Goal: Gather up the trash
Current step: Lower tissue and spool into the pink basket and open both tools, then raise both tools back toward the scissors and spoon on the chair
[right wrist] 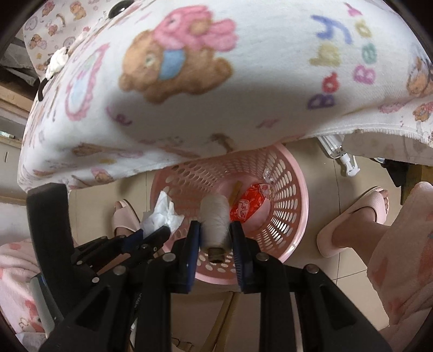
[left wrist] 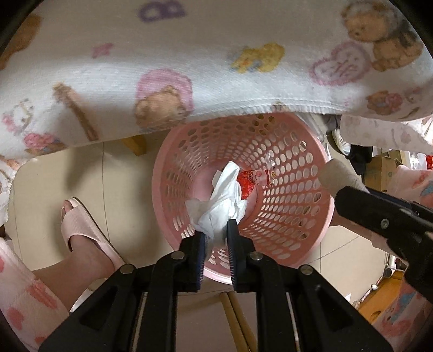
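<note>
Left wrist view: left gripper [left wrist: 216, 230] pinching crumpled tissue [left wrist: 219, 200] directly over pink basket [left wrist: 305, 243], lower centre; right gripper [right wrist: 215, 232] clamps thread spool [right wrist: 215, 216].

Black grippers [left wrist: 216, 232], blue-lined jaws, pink slippers [left wrist: 81, 230], pink printed pyjamas [right wrist: 400, 257]

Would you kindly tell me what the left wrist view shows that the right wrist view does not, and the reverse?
Only the left wrist view shows the purple letter B on the cloth. Only the right wrist view shows the spool's hollow core end, a tan stick in the basket, and a second slipper. Both show the pink basket, red wrapper, crumpled tissue in the left gripper, and the thread spool in the right gripper.
</note>
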A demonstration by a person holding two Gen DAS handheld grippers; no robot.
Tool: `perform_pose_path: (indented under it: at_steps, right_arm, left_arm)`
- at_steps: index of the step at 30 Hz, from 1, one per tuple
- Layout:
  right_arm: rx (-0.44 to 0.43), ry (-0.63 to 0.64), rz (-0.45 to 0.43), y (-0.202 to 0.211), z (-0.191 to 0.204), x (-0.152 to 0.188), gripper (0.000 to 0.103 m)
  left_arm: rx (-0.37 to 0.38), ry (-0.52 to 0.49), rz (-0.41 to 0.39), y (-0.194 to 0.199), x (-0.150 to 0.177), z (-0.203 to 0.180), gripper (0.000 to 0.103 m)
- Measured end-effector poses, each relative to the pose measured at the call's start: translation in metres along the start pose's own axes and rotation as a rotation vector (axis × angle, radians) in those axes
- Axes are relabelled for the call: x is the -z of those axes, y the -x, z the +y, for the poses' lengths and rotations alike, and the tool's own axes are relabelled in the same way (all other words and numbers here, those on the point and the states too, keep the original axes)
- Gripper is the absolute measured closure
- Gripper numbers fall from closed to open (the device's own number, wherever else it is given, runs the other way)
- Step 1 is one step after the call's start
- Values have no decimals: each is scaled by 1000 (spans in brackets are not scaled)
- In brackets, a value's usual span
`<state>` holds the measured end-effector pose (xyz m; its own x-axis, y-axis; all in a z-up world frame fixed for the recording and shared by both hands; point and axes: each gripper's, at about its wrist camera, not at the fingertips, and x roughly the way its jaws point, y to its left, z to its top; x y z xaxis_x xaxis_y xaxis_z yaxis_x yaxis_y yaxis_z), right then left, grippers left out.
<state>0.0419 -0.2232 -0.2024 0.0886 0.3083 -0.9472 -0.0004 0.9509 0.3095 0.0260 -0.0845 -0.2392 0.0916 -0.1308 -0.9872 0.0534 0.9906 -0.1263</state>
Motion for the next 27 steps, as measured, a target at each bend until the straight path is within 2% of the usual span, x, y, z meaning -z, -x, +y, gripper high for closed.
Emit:
perform_pose_path:
  at_steps: [2,6,10,14,19,21,25,27]
  right_arm:
    - [6,0,4,-1,0,0,81]
    - [21,-9,9,-4,-2,3,81]
    - [42,4,27,-14,2,6,81]
    - [103,32,32,-29,3,5,81]
    - [139,21,50,-43,-5,3,80]
    - [139,23,54,-44,-5,4,72]
    - [138,55,35,-40,2,3,64]
    - [136,62,31,-38,4,4,53]
  left_arm:
    - [-11,-2,7,-2,0,-1,72]
    - [-29,2,38,-5,2,1,63]
    - [-46,28,88,-10,7,7,63]
    - [-73,39,96,-12,8,12,63]
    - [-29,98,113,-10,9,22,63]
    - [-35,100,105,-7,8,23,62]
    - [-43,97,83,0,6,21,61]
    - [-60,89,74,4,6,20,60]
